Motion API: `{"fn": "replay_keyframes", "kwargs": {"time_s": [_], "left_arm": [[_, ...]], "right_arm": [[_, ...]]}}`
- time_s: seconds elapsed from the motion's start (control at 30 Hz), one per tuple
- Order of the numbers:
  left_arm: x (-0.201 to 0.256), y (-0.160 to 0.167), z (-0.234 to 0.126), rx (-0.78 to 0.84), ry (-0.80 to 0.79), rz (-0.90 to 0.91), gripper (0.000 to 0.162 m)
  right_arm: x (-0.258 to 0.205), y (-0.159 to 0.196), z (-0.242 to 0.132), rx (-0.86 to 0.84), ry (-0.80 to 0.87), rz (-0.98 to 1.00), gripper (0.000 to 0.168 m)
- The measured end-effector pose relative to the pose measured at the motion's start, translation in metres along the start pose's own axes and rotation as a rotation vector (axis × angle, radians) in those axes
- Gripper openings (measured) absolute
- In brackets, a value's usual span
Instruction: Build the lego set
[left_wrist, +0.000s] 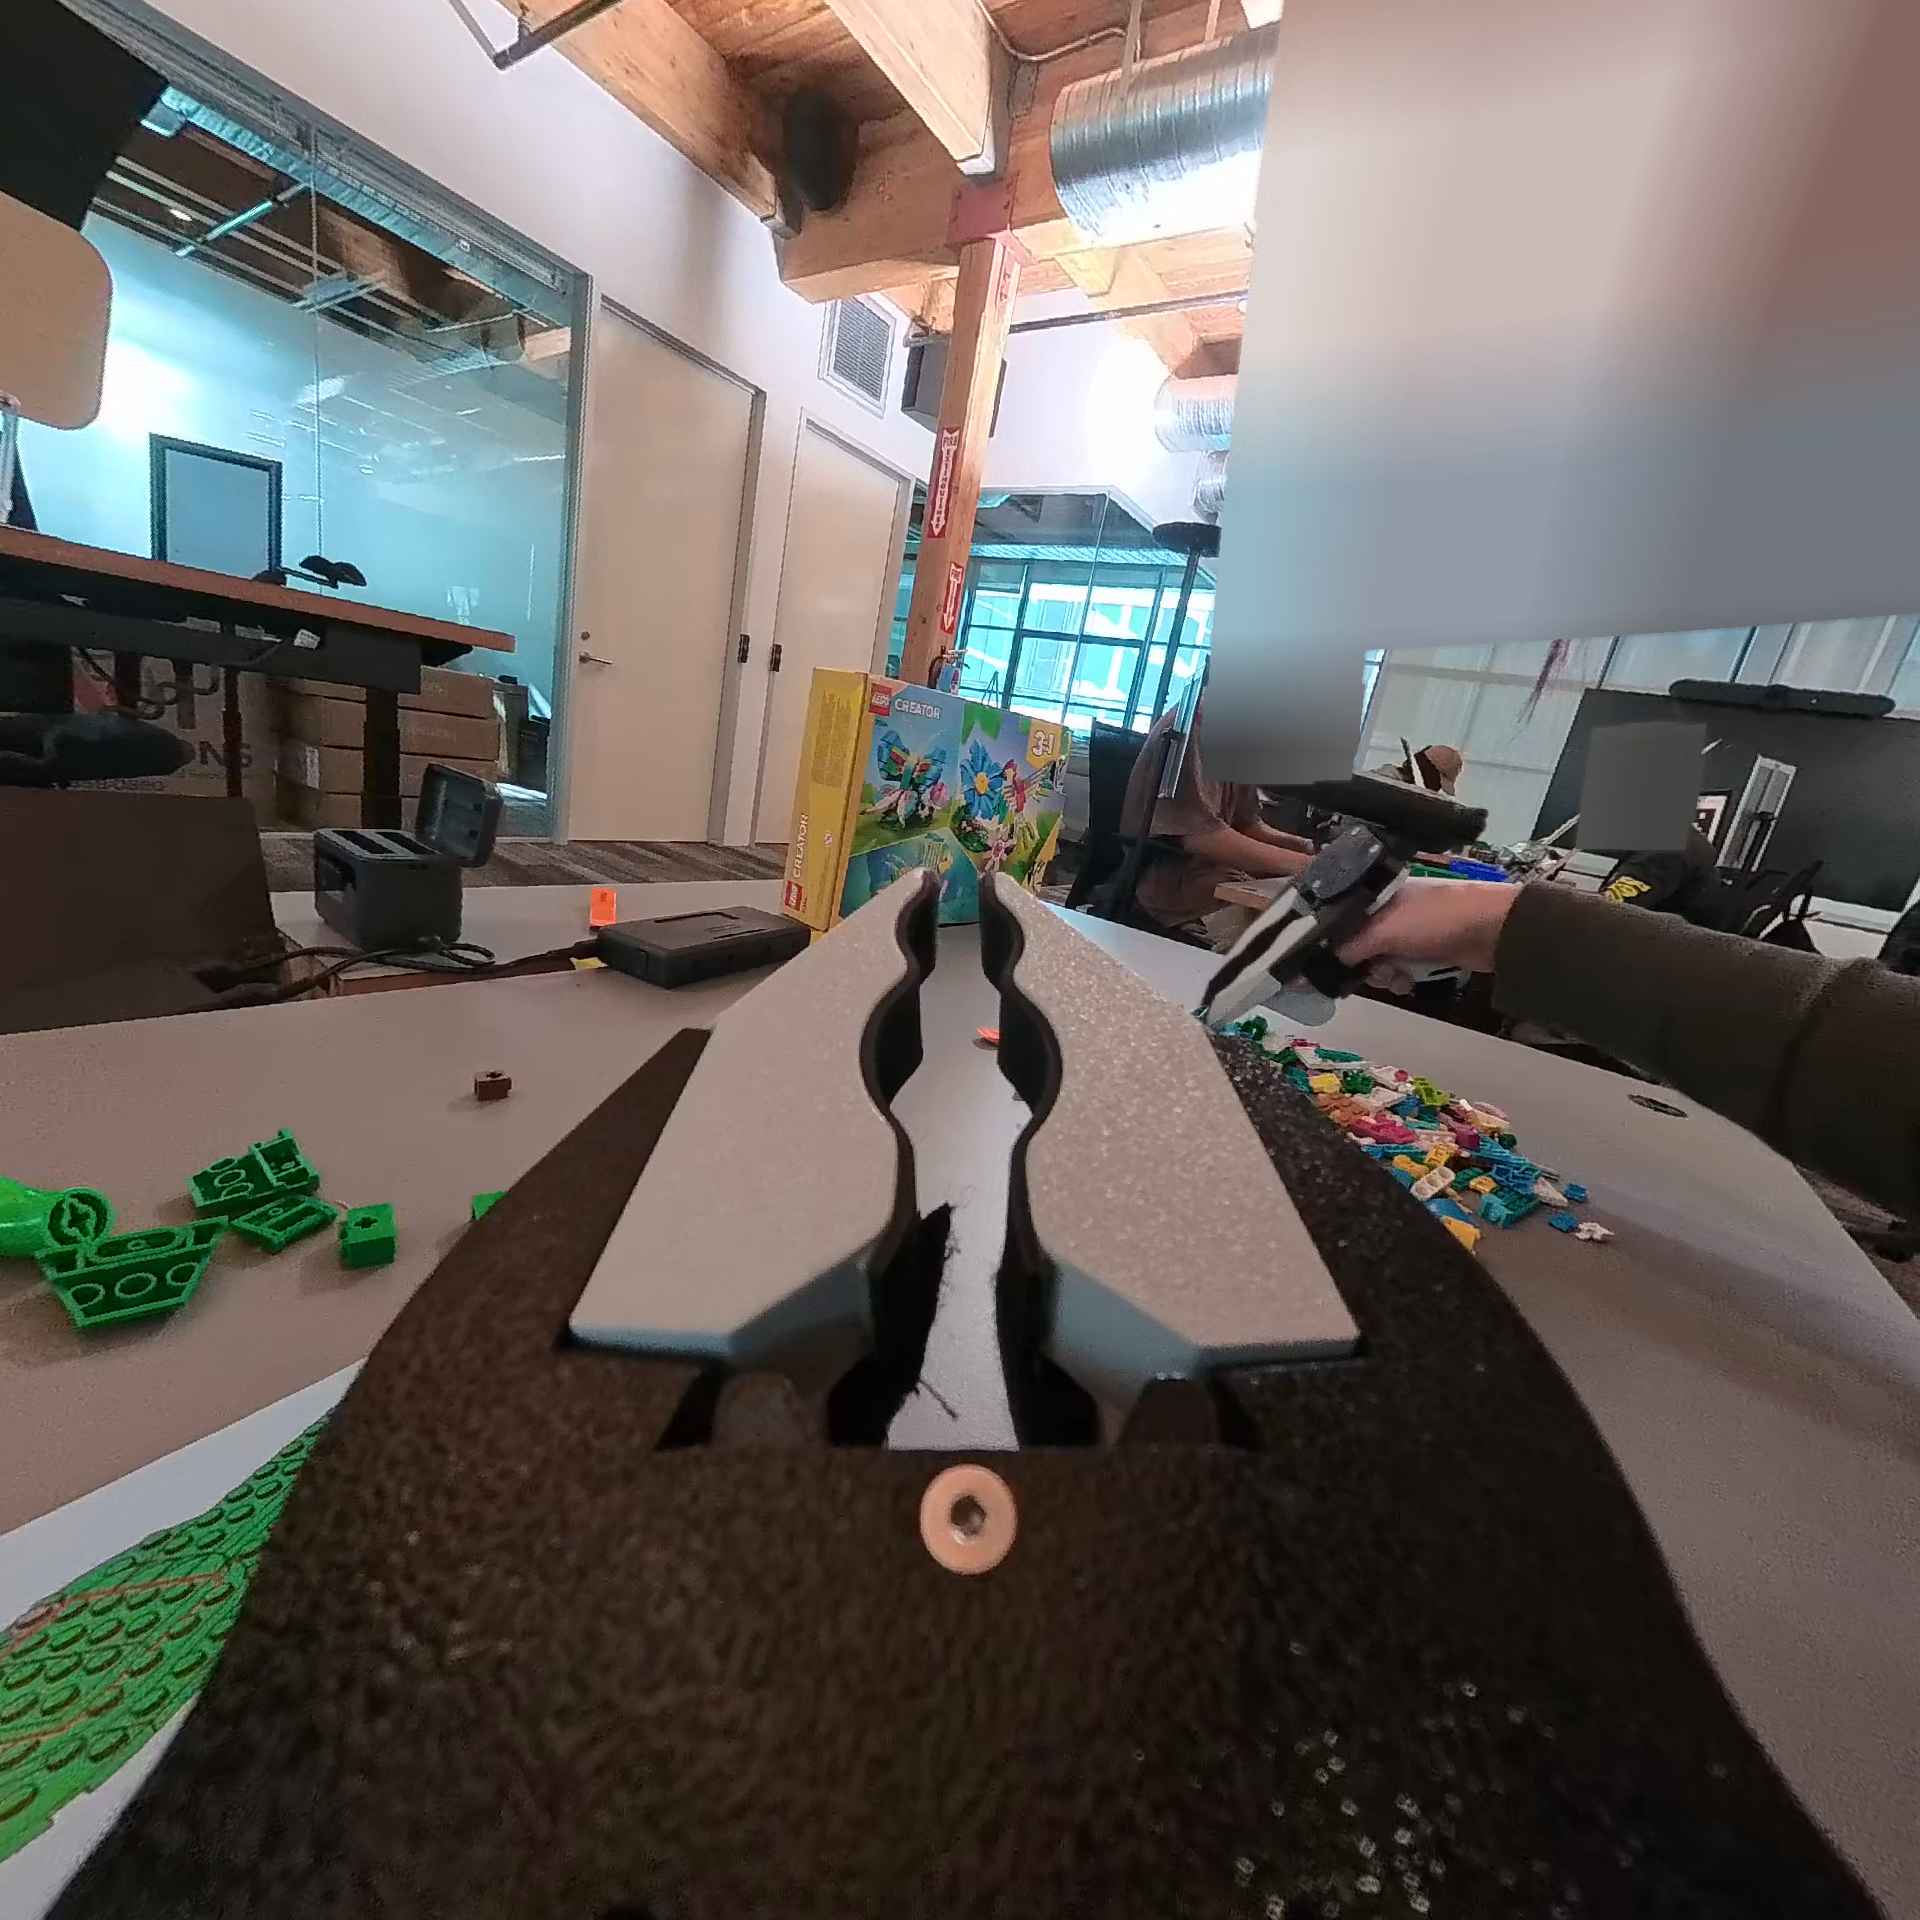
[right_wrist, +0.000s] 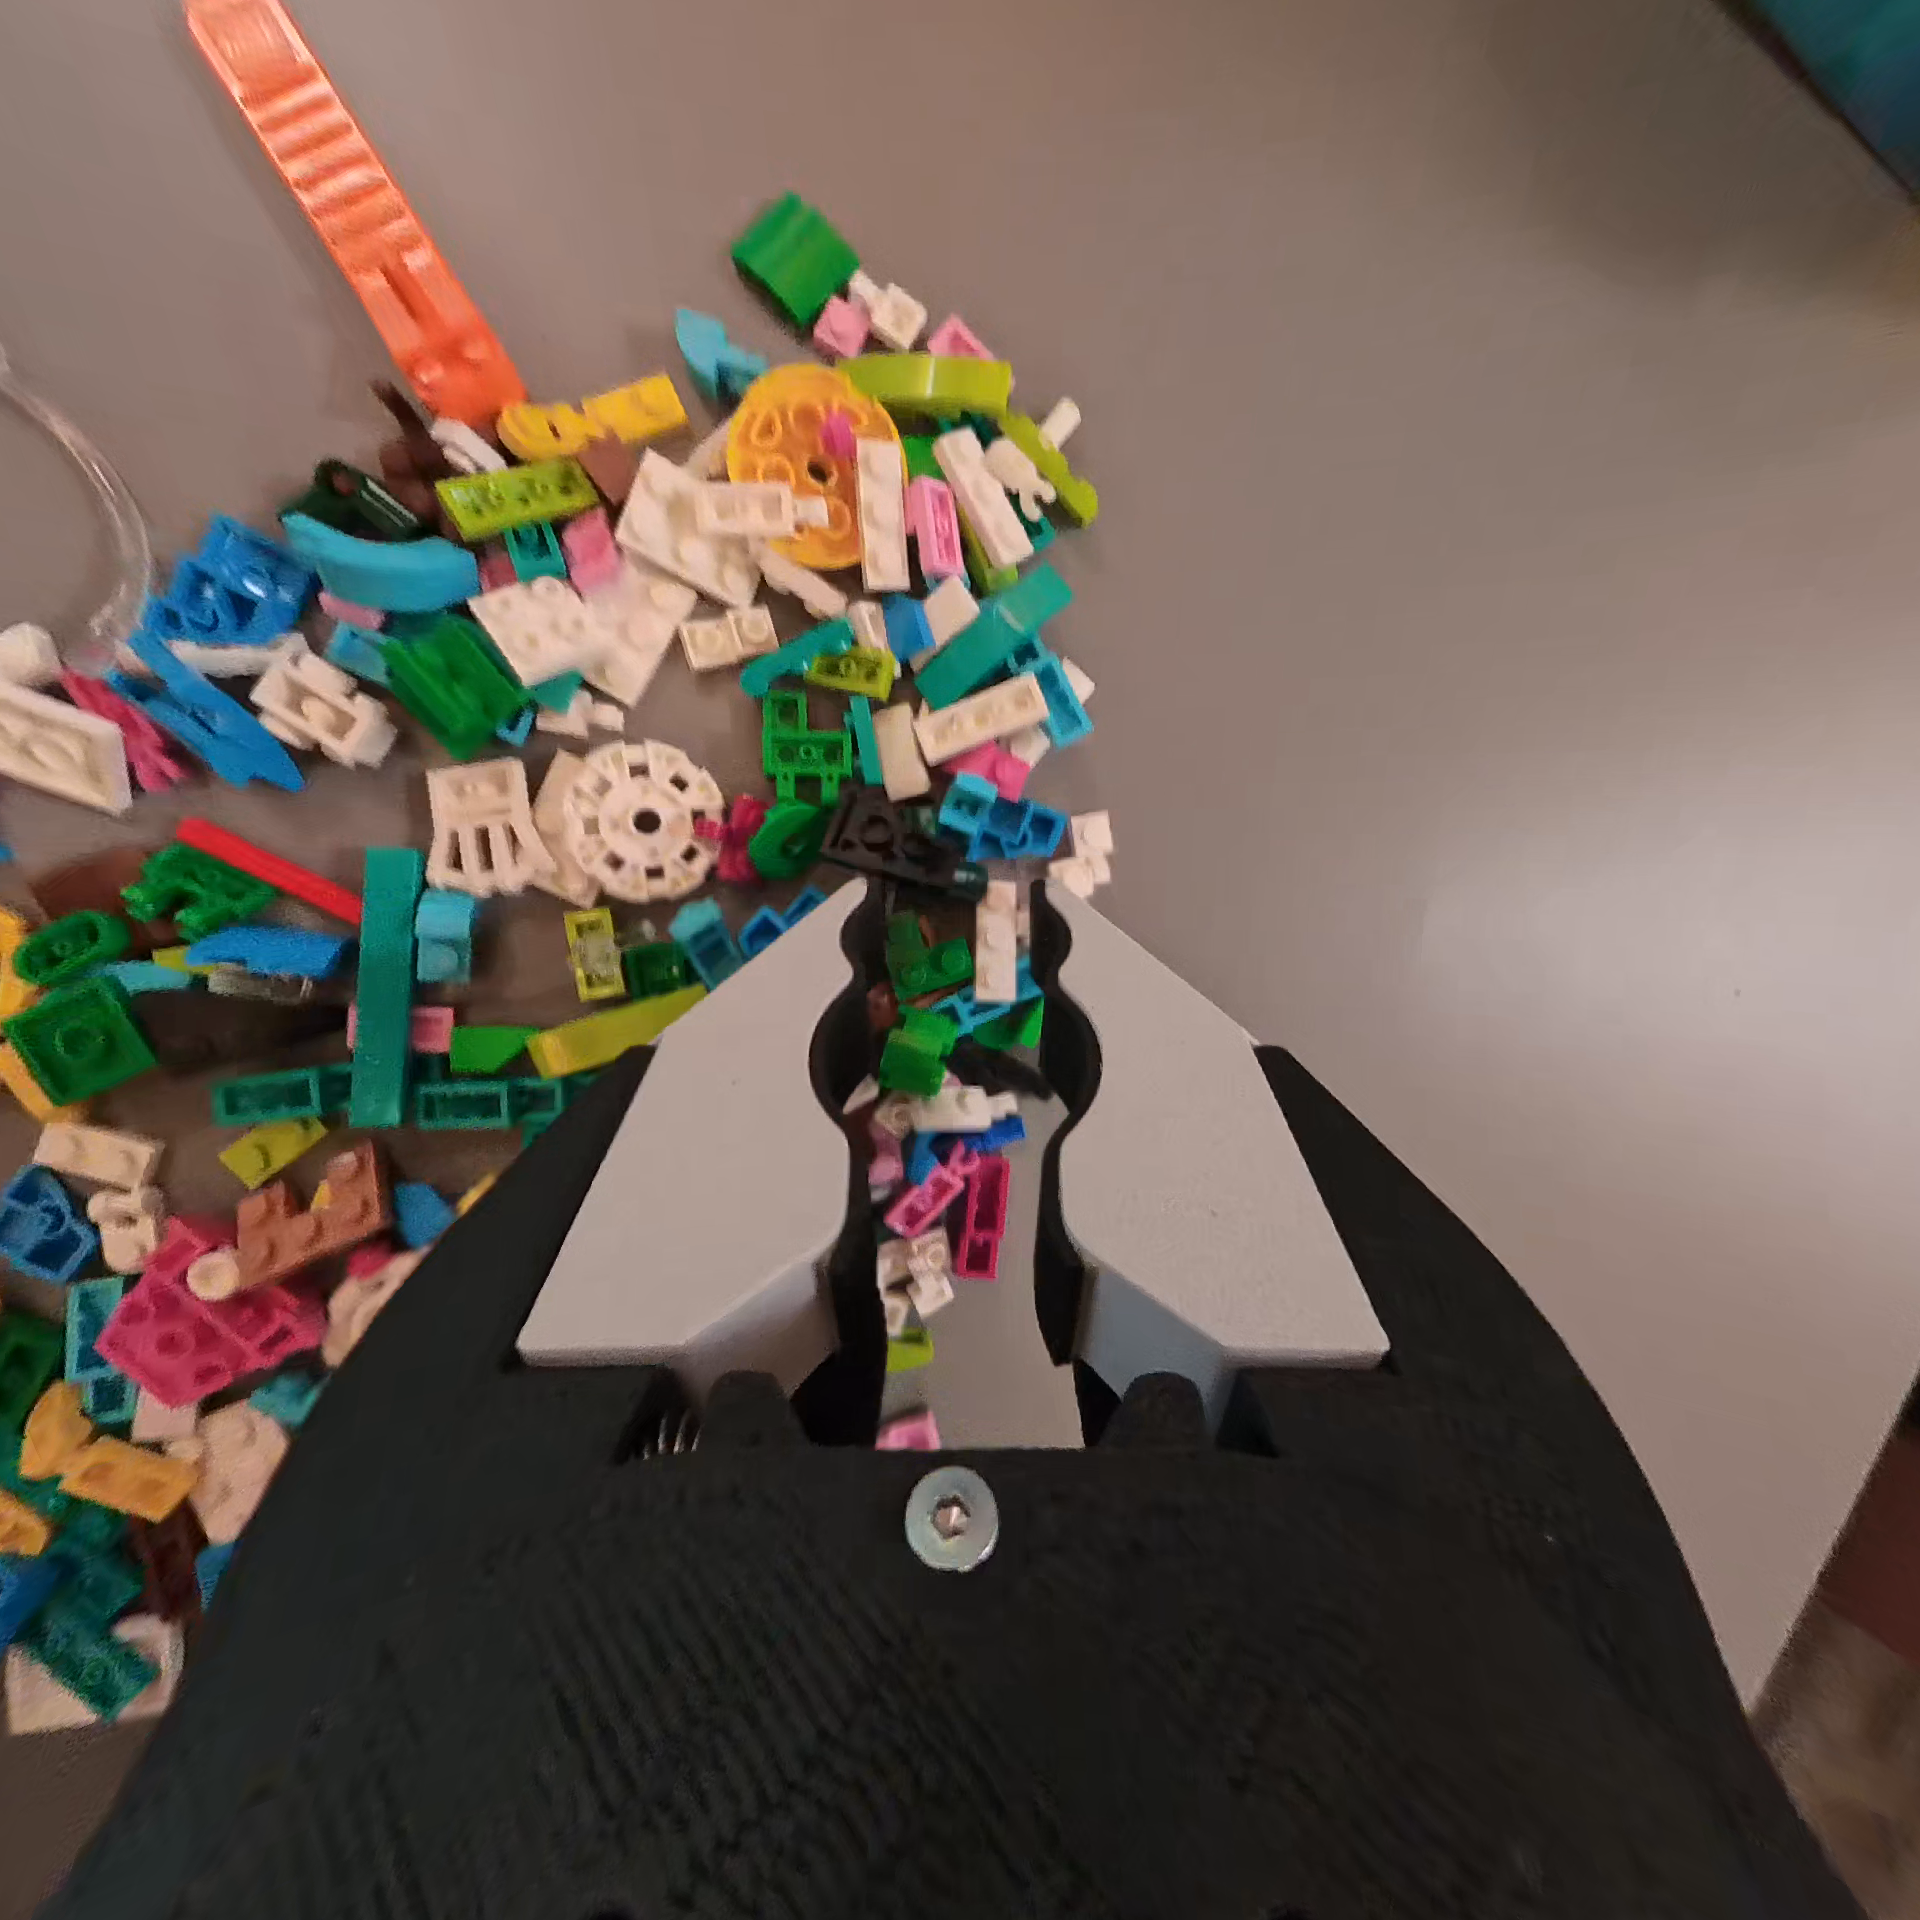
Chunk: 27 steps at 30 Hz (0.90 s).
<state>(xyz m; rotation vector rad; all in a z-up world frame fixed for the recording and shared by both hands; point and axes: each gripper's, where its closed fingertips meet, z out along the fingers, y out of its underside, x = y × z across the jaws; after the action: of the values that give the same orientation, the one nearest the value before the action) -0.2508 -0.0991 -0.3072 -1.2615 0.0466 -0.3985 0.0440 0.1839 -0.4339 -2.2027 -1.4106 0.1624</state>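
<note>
step: picking a piece | right hand-held gripper (right_wrist: 951, 894) part open, empty, over loose heap of multicoloured plastic lego bricks (right_wrist: 644, 675) on grey table (right_wrist: 1455, 520), possibly targeting small black plate (right_wrist: 883, 836) | left hand-held gripper (left_wrist: 958, 883) nearly closed, empty, idle | next: lower, close on one piece

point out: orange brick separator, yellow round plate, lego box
orange brick separator (right_wrist: 348, 203), right wrist view, ribbed middle.
yellow round plate (right_wrist: 781, 449), right wrist view, left face.
lego box (left_wrist: 961, 800), left wrist view, front panel.
</note>
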Motion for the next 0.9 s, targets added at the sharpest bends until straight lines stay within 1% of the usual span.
{"fn": "replay_keyframes", "kwargs": {"time_s": [0.1,0.17,0.27,0.33,0.5,0.6,0.67,0.7,0.77,0.8,0.9], "left_arm": [[-0.001,0.0,0.0,0.001,-0.001,-0.008,0.005],[-0.001,0.0,0.0,0.002,-0.001,-0.009,0.005],[-0.001,0.0,0.0,0.001,0.0,-0.007,0.005],[-0.001,0.0,0.0,0.0,0.0,-0.006,0.005],[-0.001,0.0,0.0,0.001,-0.001,-0.008,0.005],[-0.001,0.0,0.0,0.001,-0.001,-0.009,0.005],[-0.001,0.0,0.0,0.001,-0.001,-0.008,0.005],[-0.001,0.0,0.0,0.001,-0.001,-0.008,0.005],[-0.001,0.0,0.0,0.0,0.0,-0.008,0.005],[-0.001,0.0,0.0,0.0,0.0,-0.007,0.005],[-0.001,0.0,0.0,0.0,0.0,-0.008,0.005]], "right_arm": [[0.005,0.007,-0.011,-0.009,-0.013,0.018,0.026],[0.003,0.007,-0.018,-0.001,-0.064,0.025,0.028],[0.01,-0.009,-0.024,0.07,-0.06,0.021,0.028],[0.005,-0.017,-0.018,0.082,-0.089,0.005,0.028],[0.004,-0.013,0.004,-0.019,-0.09,-0.066,0.029],[0.02,-0.012,0.011,-0.049,-0.022,-0.058,0.024],[0.034,-0.011,0.008,-0.067,0.037,-0.044,0.022],[0.034,-0.014,0.006,-0.051,0.027,-0.048,0.023],[0.012,-0.024,0.0,0.003,-0.123,-0.04,0.033],[0.004,-0.027,-0.001,0.019,-0.171,-0.037,0.034],[0.007,-0.025,0.009,-0.023,-0.13,-0.09,0.035]]}}
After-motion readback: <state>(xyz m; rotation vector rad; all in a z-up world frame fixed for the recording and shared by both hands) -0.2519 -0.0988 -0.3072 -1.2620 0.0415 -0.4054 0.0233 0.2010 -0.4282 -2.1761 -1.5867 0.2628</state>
